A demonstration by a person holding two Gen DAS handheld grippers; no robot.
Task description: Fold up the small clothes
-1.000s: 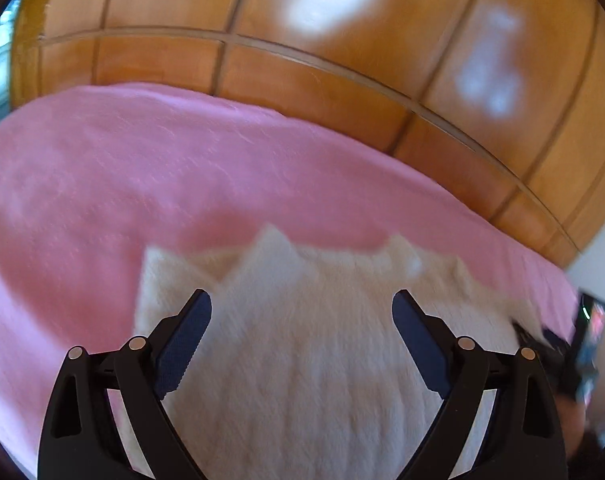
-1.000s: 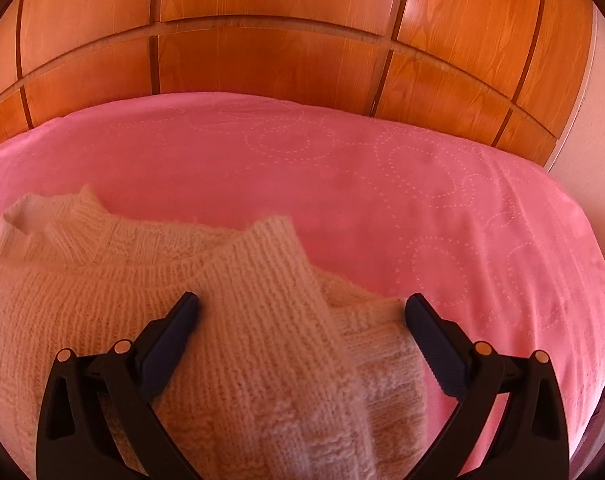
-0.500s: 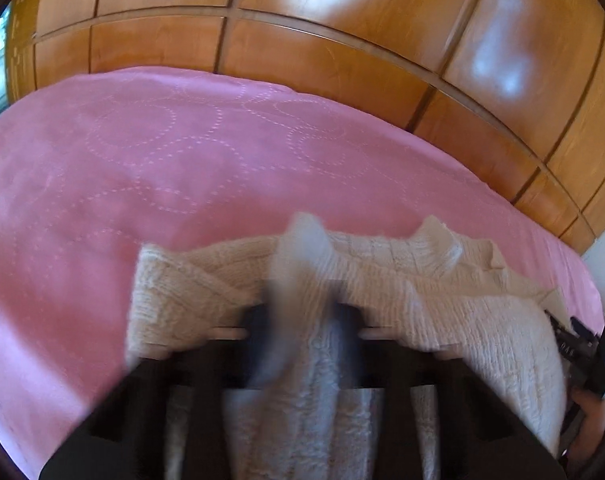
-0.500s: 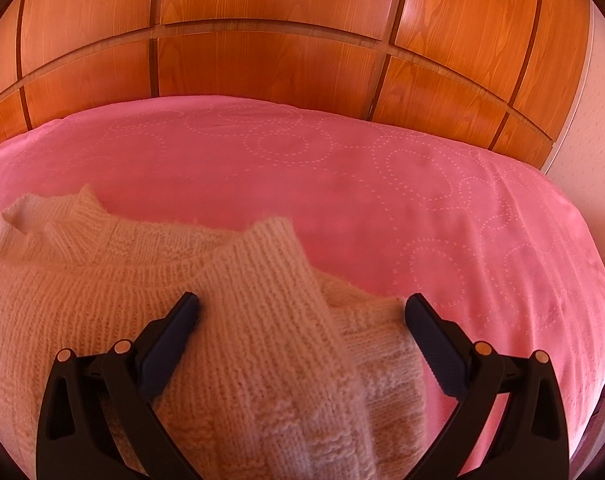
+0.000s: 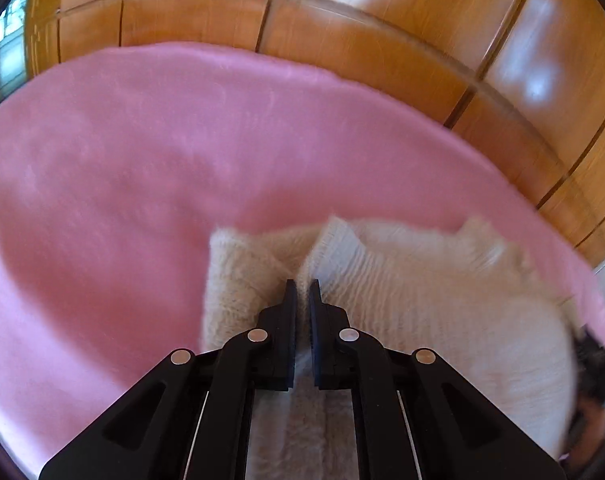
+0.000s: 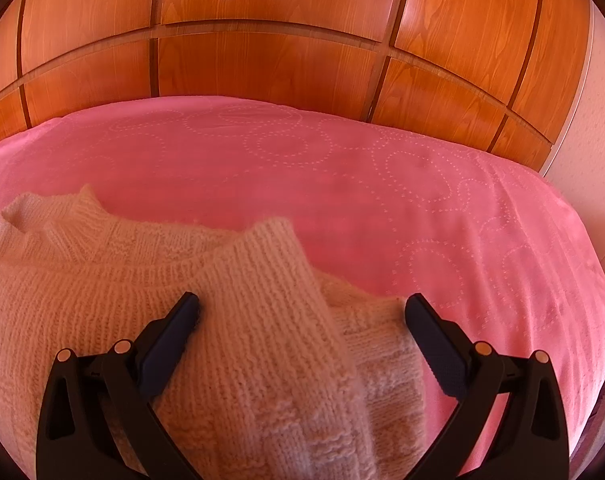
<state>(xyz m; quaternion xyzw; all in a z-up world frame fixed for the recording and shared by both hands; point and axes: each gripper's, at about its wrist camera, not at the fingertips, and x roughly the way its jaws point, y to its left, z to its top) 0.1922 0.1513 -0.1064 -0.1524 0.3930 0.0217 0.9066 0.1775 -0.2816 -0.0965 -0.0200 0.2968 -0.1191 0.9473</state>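
Observation:
A cream knitted sweater [image 5: 434, 304] lies on a pink bedspread [image 5: 142, 168]. In the left wrist view my left gripper [image 5: 302, 292] is shut on a ridge of the sweater's knit, which stands up between the pads at the folded sleeve cuff [image 5: 334, 236]. The right wrist view shows the same sweater [image 6: 82, 292] with a sleeve [image 6: 262, 280] folded across its body. My right gripper [image 6: 300, 308] hovers over that sleeve, jaws wide open, nothing pinched between the pads.
A wooden panelled headboard [image 6: 262, 48] runs along the far edge of the bed. The pink bedspread [image 6: 382, 184] stretches bare beyond and to the right of the sweater. At the left view's right edge sit a dark device and a hand [image 5: 594, 376].
My left gripper went from wide open to shut, pinching the sweater's knit, and shifted lower over the garment. The right gripper has stayed still and open.

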